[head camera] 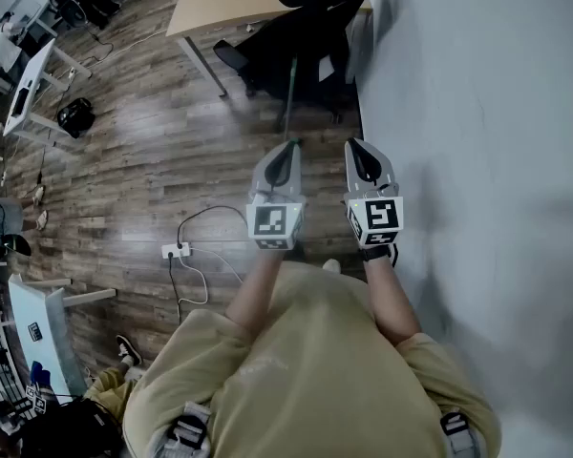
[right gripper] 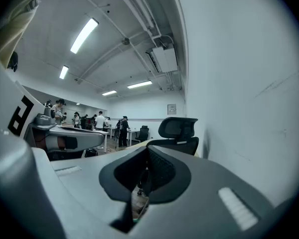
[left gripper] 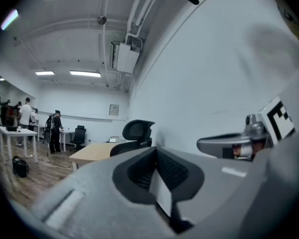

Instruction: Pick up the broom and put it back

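The broom's green handle (head camera: 291, 93) shows as a thin line just beyond my left gripper's tip, in front of the black office chair (head camera: 306, 27). Its lower end and its head are hidden. My left gripper (head camera: 284, 149) is held level, its jaws closed together with nothing between them (left gripper: 157, 176). My right gripper (head camera: 362, 151) is level beside it, close to the white wall (head camera: 477, 113), also shut and empty (right gripper: 147, 176). Neither gripper view shows the broom. Each gripper appears in the other's view: the right gripper (left gripper: 229, 143) and the left gripper (right gripper: 65, 138).
A wooden desk (head camera: 220, 3) stands behind the chair. A white power strip (head camera: 175, 251) with its cable lies on the wood floor at my left. Tables (head camera: 29, 84) and a black bag (head camera: 74, 115) stand farther left. Several people stand at the far end of the room.
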{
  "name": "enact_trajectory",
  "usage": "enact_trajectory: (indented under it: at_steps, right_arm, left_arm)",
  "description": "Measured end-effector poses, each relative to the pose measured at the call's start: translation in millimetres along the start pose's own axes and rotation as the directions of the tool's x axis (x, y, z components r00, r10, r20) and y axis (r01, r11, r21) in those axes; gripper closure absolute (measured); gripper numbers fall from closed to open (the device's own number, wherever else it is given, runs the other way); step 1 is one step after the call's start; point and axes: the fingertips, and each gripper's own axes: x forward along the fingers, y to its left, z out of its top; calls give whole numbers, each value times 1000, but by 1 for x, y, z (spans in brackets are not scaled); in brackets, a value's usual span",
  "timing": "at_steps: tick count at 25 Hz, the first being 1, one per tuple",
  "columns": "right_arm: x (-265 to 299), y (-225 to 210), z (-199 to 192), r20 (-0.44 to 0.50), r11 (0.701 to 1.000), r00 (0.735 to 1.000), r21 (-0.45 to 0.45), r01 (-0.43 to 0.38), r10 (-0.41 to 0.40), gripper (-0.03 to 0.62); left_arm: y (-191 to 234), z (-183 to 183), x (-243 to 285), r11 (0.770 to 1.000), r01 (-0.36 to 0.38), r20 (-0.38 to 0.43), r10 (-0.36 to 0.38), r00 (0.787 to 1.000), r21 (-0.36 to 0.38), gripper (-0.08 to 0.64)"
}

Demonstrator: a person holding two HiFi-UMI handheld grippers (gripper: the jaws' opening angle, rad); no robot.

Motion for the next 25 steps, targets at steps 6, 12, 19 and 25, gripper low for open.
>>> enact_trajectory:
  at_steps: [6, 12, 19, 25]
  right_arm:
    - [49, -3, -35, -76, 996, 997, 93, 8, -1, 589]
    - [122, 9, -74, -172, 991, 985, 132, -9, 32, 588]
    - [192, -1, -134, -300, 985, 953, 171, 12, 41, 588]
    - [256, -37, -206, -399, 973, 912, 229, -3, 97, 588]
  left_arm:
    - [30, -26, 29, 999, 14, -43, -15, 999, -38, 560]
    - [76, -57, 73, 998, 46, -88, -50, 995, -53, 560]
    - [122, -101, 135, 990, 116, -145, -127, 981, -80, 560]
    - [145, -151, 194, 991, 74, -230, -99, 968, -114, 560]
